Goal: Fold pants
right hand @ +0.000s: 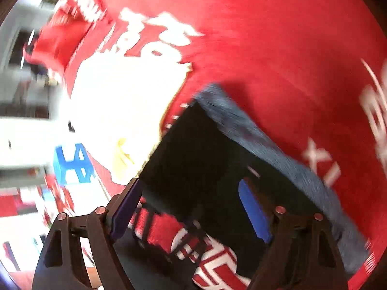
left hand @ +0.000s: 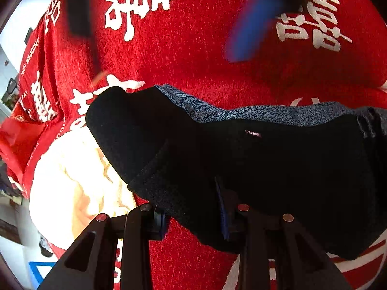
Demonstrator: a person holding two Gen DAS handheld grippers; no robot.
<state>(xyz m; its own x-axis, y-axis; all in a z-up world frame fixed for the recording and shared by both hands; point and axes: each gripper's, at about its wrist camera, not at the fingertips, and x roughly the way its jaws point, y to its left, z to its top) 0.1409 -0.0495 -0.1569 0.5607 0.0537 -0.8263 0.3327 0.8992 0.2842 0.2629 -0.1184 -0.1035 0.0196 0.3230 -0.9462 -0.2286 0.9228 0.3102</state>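
Note:
Black pants point(left hand: 241, 159) with a grey-blue patterned lining and a small "FASHION" tag lie folded on a red cloth with white characters point(left hand: 193, 55). My left gripper point(left hand: 193, 220) sits at the pants' near edge, its fingers apart, the right finger against the black fabric and the left one over red cloth. In the blurred right wrist view, my right gripper point(right hand: 191, 207) is open above the pants point(right hand: 205, 149), its blue pads point(right hand: 254, 212) wide apart. The right gripper's blue pad also shows blurred at the top of the left wrist view point(left hand: 254, 24).
A pale cream garment point(left hand: 72, 188) lies left of the pants, overexposed; it also shows in the right wrist view point(right hand: 116, 111). A blue stool point(right hand: 72, 164) stands beyond the cloth's left edge. White floor and furniture lie at the far left.

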